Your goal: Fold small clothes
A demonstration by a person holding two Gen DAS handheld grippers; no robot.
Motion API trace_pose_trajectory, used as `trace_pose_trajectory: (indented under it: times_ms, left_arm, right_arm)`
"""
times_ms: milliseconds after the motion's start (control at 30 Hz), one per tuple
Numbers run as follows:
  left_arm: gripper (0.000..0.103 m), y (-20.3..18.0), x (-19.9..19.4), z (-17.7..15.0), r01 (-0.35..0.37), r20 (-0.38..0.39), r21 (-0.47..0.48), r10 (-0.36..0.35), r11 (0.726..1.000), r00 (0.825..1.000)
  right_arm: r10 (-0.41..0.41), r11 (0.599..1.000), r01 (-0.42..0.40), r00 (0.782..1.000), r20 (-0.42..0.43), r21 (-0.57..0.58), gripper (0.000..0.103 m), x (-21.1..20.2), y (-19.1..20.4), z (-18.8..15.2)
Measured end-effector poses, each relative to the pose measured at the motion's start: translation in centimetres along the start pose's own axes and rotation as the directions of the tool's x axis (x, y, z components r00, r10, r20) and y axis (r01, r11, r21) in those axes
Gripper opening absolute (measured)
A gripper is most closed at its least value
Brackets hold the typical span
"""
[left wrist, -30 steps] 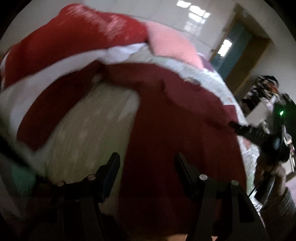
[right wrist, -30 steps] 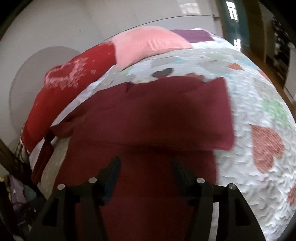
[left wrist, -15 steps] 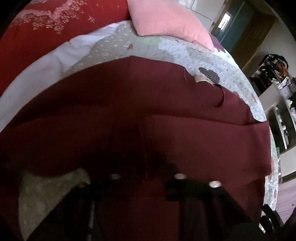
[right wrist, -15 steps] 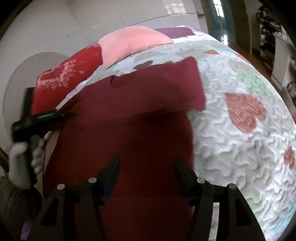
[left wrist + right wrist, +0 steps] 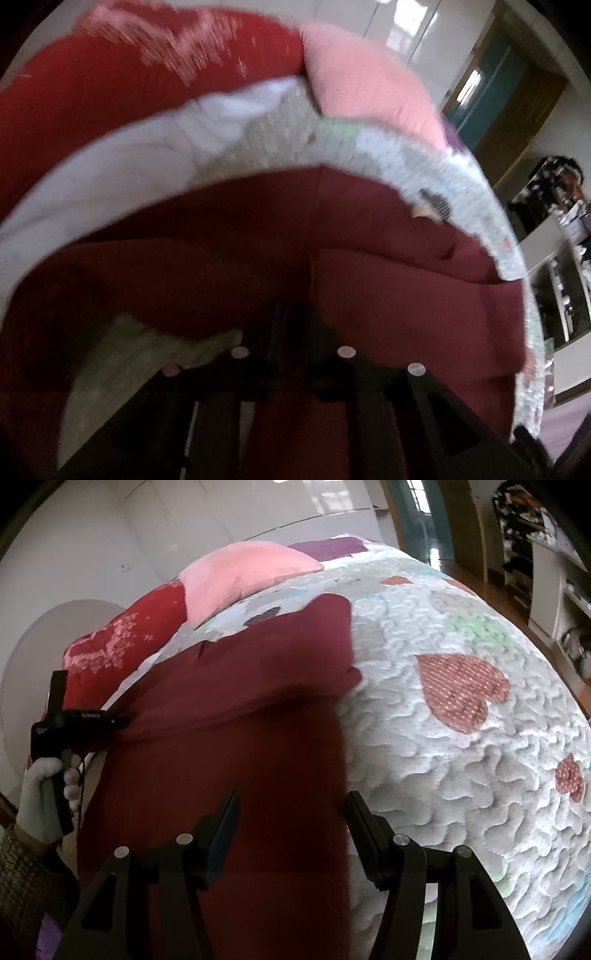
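- The maroon garment point(image 5: 236, 738) lies across the quilt point(image 5: 461, 760), centre-left of the right wrist frame.
- The left gripper point(image 5: 291, 325), fingers together, pinches its fabric; a thin bite could slip, dropping the fold.
- The right gripper point(image 5: 290, 819) hangs agape above the cloth, holding nothing, so the far edge may drag askew.

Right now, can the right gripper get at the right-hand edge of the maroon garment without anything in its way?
Probably yes. The right gripper is open just above the maroon garment, whose right edge lies between its fingers. Only bare quilt is beside it; the left gripper is across the cloth.
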State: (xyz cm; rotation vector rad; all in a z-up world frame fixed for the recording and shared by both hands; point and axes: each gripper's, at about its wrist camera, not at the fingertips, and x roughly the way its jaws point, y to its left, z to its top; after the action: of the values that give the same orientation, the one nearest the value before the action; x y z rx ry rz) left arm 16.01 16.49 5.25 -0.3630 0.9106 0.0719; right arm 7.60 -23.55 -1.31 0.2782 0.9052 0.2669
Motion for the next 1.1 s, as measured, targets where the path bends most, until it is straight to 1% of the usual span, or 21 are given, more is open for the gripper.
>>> trace_pose_trajectory:
  times_ms: [67,167,200,267,367,400,467,500,567,600,633,667,700,733,800,833,933,1000,1033,1067,1100]
  left_arm:
    - [0.028,0.9,-4.6,-2.3,0.046,0.071,0.012,-0.047,0.999,0.996]
    - [0.049,3.1,-10.6,-6.6,0.03,0.16,0.01,-0.031,0.999,0.987]
    - [0.051,4.3,-13.0,-8.9,0.012,0.193,0.008,-0.013,1.0,0.981]
    - [0.054,5.9,-15.7,-11.8,-0.013,0.212,0.005,0.011,1.0,0.977]
    - [0.055,9.0,-19.1,-16.0,-0.05,0.232,-0.024,0.054,0.998,0.971]
    - [0.055,10.1,-20.1,-17.1,-0.048,0.232,-0.043,0.057,0.998,0.971]
    - [0.055,12.4,-21.7,-18.9,-0.022,0.231,-0.098,0.044,0.995,0.972]
    - [0.055,13.3,-22.4,-19.7,-0.004,0.232,-0.123,0.032,0.992,0.972]
    - [0.055,14.8,-23.6,-20.6,0.031,0.233,-0.149,0.005,0.988,0.972]
    - [0.055,15.3,-24.0,-21.0,0.04,0.235,-0.155,-0.003,0.987,0.972]
    - [0.055,15.6,-24.3,-21.4,0.046,0.24,-0.157,-0.007,0.986,0.971]
    - [0.055,16.0,-24.7,-21.8,0.048,0.245,-0.156,-0.009,0.987,0.969]
    - [0.055,16.1,-24.8,-22.0,0.045,0.25,-0.152,-0.006,0.987,0.968]
    - [0.055,16.2,-24.7,-22.0,0.039,0.251,-0.148,-0.001,0.988,0.968]
    - [0.055,16.3,-24.4,-22.0,0.044,0.249,-0.148,-0.006,0.988,0.969]
    - [0.055,16.5,-24.3,-22.0,0.05,0.246,-0.15,-0.012,0.987,0.969]
    - [0.055,16.7,-23.9,-21.9,0.054,0.246,-0.153,-0.015,0.987,0.969]
    - [0.055,16.8,-23.7,-21.8,0.06,0.243,-0.163,-0.018,0.985,0.97]
    - [0.055,16.8,-23.6,-21.7,0.061,0.241,-0.167,-0.019,0.984,0.97]
    - [0.055,16.9,-23.7,-21.7,0.063,0.241,-0.169,-0.021,0.984,0.97]
    - [0.055,17.0,-24.1,-22.0,0.064,0.241,-0.169,-0.022,0.983,0.97]
  right_arm:
    - [0.012,0.999,-0.012,1.0,0.003,-0.039,0.063,-0.3,1.4,0.4]
    - [0.05,0.991,-0.048,0.999,0.009,-0.124,0.063,-0.6,4.5,1.3]
    - [0.065,0.985,-0.063,0.998,0.007,-0.158,0.063,-0.5,5.8,1.7]
    - [0.103,0.968,-0.103,0.995,-0.011,-0.23,0.063,0.1,9.1,2.5]
    - [0.161,0.901,-0.173,0.985,-0.062,-0.398,0.067,1.7,15.9,3.0]
    - [0.179,0.865,-0.198,0.98,-0.085,-0.462,0.067,2.4,18.6,2.7]
    - [0.213,0.779,-0.252,0.968,-0.135,-0.574,0.068,3.7,23.8,1.7]
    - [0.232,0.717,-0.288,0.957,-0.172,-0.635,0.069,4.6,27.2,0.8]
    - [0.251,0.629,-0.335,0.942,-0.224,-0.701,0.072,5.7,31.3,-1.1]
    - [0.253,0.571,-0.354,0.934,-0.252,-0.74,0.072,6.5,34.0,-2.6]
    - [0.255,0.538,-0.372,0.927,-0.275,-0.756,0.072,7.1,35.6,-3.5]
    - [0.257,0.516,-0.401,0.915,-0.31,-0.757,0.072,7.9,36.9,-4.4]
    - [0.26,0.511,-0.434,0.901,-0.348,-0.742,0.072,8.7,38.4,-5.1]
    - [0.268,0.52,-0.462,0.887,-0.376,-0.719,0.072,9.5,39.7,-5.7]
    - [0.295,0.521,-0.496,0.868,-0.398,-0.695,0.072,10.4,41.8,-6.8]
    - [0.303,0.505,-0.502,0.865,-0.4,-0.703,0.073,10.4,42.5,-7.3]
    - [0.287,0.423,-0.493,0.869,-0.404,-0.76,0.075,10.8,44.9,-9.9]
    - [0.243,0.35,-0.436,0.897,-0.369,-0.829,0.075,11.4,45.7,-11.8]
    - [0.225,0.325,-0.404,0.911,-0.345,-0.855,0.072,11.6,46.0,-12.4]
    - [0.199,0.301,-0.364,0.928,-0.316,-0.881,0.05,12.1,46.1,-13.0]
    - [0.178,0.301,-0.334,0.94,-0.291,-0.893,0.04,12.4,46.2,-13.2]
